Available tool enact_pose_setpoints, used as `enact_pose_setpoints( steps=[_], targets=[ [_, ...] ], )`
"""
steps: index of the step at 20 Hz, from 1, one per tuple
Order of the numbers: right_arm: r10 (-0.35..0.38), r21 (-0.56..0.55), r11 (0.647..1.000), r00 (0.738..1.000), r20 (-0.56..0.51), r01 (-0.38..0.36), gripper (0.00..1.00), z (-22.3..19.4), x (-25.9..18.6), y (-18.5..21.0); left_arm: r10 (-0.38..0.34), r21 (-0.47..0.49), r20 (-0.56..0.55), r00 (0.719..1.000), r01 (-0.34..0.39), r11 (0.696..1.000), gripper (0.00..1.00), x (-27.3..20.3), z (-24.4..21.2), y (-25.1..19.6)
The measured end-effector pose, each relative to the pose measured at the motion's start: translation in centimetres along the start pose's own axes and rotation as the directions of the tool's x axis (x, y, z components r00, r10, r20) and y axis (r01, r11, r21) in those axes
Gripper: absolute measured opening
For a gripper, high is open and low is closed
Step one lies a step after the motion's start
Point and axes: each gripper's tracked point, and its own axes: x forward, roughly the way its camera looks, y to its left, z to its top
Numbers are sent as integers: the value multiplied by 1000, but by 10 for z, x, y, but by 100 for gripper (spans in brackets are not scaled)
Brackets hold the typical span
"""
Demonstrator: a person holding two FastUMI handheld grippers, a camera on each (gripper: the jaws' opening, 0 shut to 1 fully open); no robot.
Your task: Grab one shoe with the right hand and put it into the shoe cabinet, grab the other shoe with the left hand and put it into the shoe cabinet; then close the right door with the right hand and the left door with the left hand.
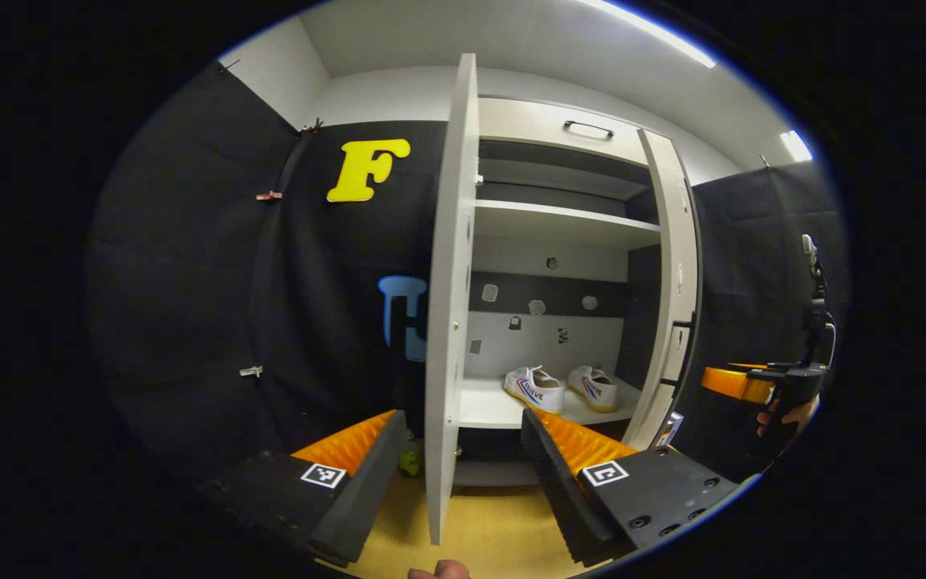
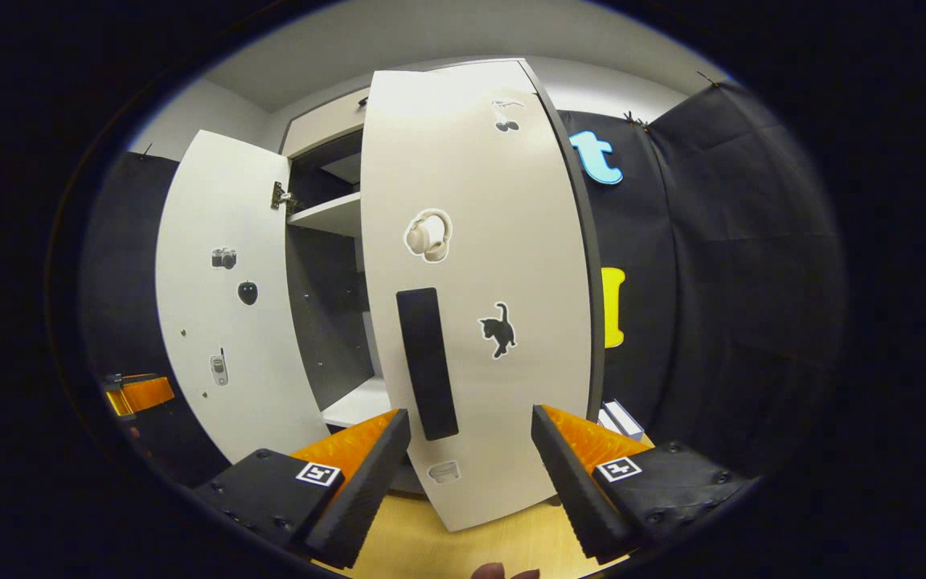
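Ahead of left gripper (image 1: 463,462), fingers parted astride left door (image 1: 448,322) edge, two white canvas shoes (image 1: 561,388) sit on shelf. Right gripper (image 2: 471,462), likewise spread, faces flat right door (image 2: 475,281).

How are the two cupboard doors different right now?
The left door stands edge-on between the left gripper's open fingers; the right door faces the right gripper flat. The right door carries a dark handle strip and a cat sticker; the left door carries camera sticker. Both are white and open.
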Motion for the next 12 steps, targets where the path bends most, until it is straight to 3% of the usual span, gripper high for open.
enact_pose_setpoints(
  steps=[8, 12],
  targets=[
    [-18, 9, 1000, 1000, 0, 18, 98, -1, -13, -2, 149, 0, 14, 989, -149, 989, 93, 20, 20, 93],
    [-33, 8, 999, 999, 11, 33, 98, 2, -17, -8, 160, 12, -22, 987, -160, 987, 94, 49, 8, 108]
  ],
)
